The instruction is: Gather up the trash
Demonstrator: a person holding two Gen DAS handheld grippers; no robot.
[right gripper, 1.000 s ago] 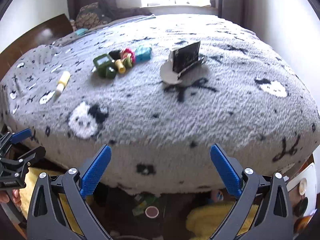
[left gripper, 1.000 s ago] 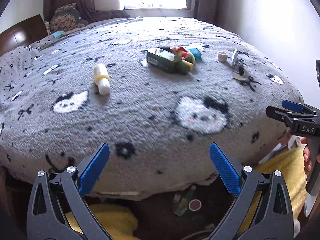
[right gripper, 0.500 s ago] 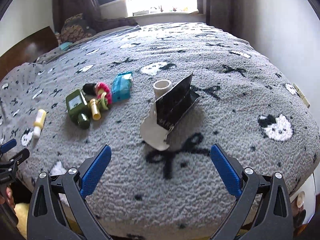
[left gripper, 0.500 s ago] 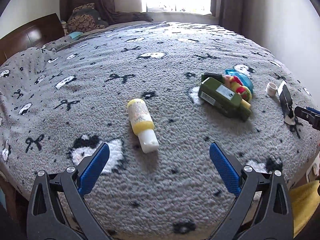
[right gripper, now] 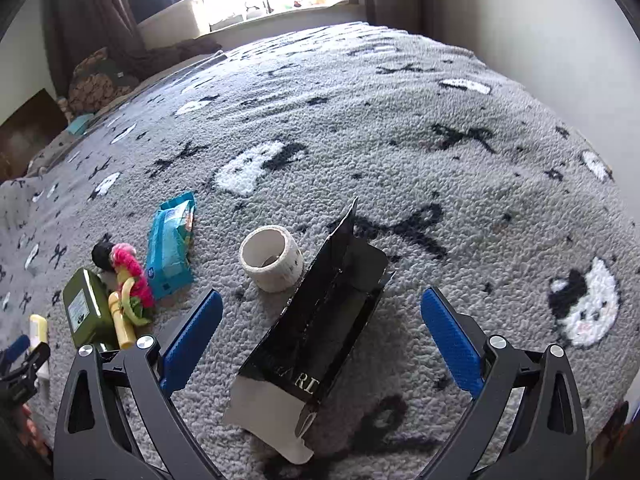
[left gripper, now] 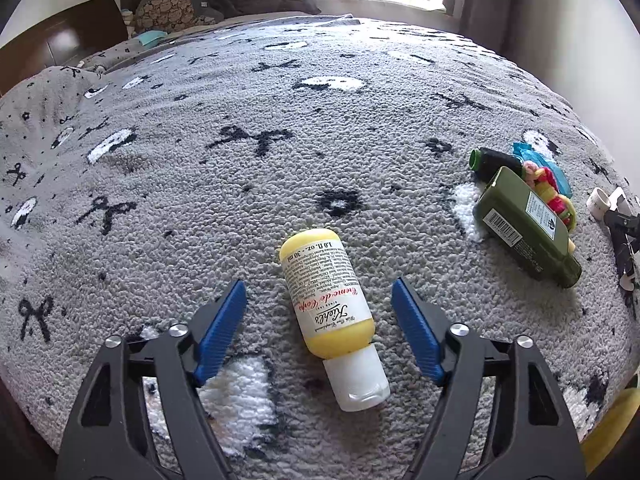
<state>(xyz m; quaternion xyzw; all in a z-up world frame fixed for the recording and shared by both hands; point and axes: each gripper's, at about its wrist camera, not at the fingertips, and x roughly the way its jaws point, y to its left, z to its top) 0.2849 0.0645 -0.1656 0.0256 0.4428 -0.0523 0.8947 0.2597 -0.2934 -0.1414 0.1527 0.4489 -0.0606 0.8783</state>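
A small yellow bottle (left gripper: 328,304) with a white cap lies on the grey blanket (left gripper: 280,140). My left gripper (left gripper: 319,298) straddles it. Its jaws are closing, and a gap still shows on each side of the bottle. In the right wrist view a torn black carton (right gripper: 320,328) lies between the blue pads of my right gripper (right gripper: 322,312), which stands open and clear of it. A white tape roll (right gripper: 272,258) sits just beyond the carton. The left gripper (right gripper: 20,356) shows at the left edge there, by the yellow bottle (right gripper: 38,330).
A green bottle (left gripper: 524,228), a dark capped tube (left gripper: 494,162), a teal packet (right gripper: 172,248) and a pink and yellow toy (right gripper: 130,280) lie in a cluster on the blanket. Pillows (left gripper: 172,4) and a wooden headboard (left gripper: 60,40) stand at the far end under the window.
Both grippers have moved forward over the bed. The left one now has the yellow bottle between its pads, which stand narrower. The right one now has the black carton between its open pads.
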